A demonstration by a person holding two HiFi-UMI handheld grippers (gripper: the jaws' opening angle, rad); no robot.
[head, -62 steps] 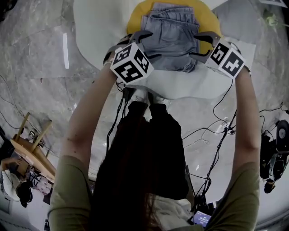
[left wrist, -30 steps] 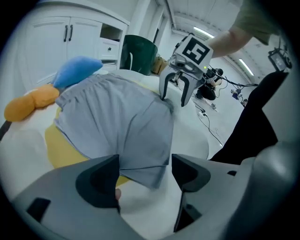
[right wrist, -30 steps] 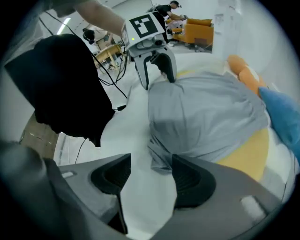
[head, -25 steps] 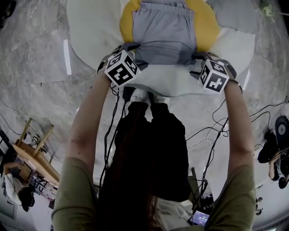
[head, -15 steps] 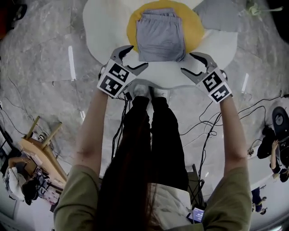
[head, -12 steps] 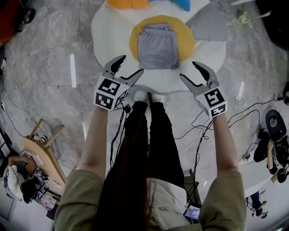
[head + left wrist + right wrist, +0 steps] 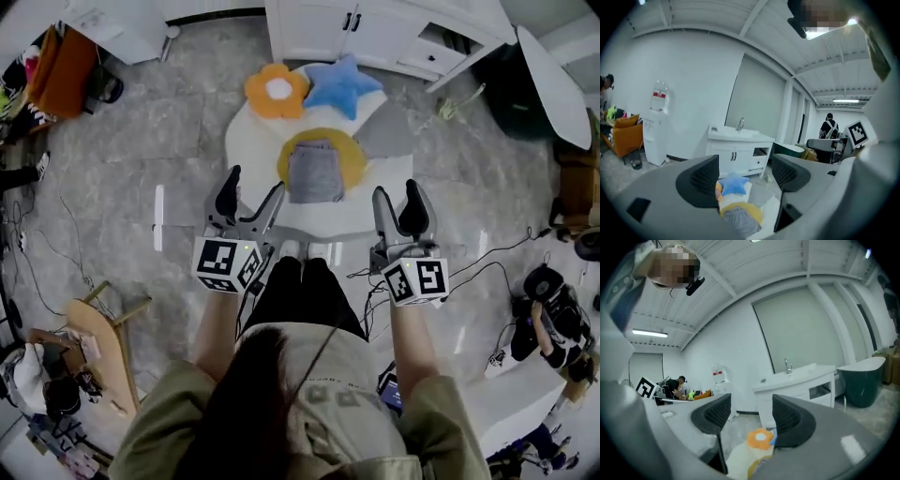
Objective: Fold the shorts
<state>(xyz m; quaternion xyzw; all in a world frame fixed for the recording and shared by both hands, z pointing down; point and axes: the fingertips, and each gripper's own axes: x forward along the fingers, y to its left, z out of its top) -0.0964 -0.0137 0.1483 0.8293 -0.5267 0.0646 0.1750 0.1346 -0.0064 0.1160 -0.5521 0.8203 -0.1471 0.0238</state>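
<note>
1. The grey stone floor (image 7: 122,141) lies bare at the left of the head view, beside the white rug (image 7: 246,141). At the right, cables (image 7: 487,253) trail over the floor.
2. A white cabinet (image 7: 375,28) runs along the top edge, just past the rug's far side. A wooden chair (image 7: 108,323) stands at lower left, well apart from the rug.
3. The shorts (image 7: 316,171) lie folded into a small grey rectangle on the yellow circle (image 7: 352,159) in the middle of the rug. An orange flower cushion (image 7: 278,90) and a blue star cushion (image 7: 339,84) sit just above them in the frame.
4. The left tongs (image 7: 251,192) stand wide, with nothing between them. The shorts are up and to the right, well apart, and in the left gripper view they show low in the gap, far beyond.
5. The right tongs (image 7: 399,202) also stand apart and empty. The shorts lie up and to the left, well clear of them.
</note>
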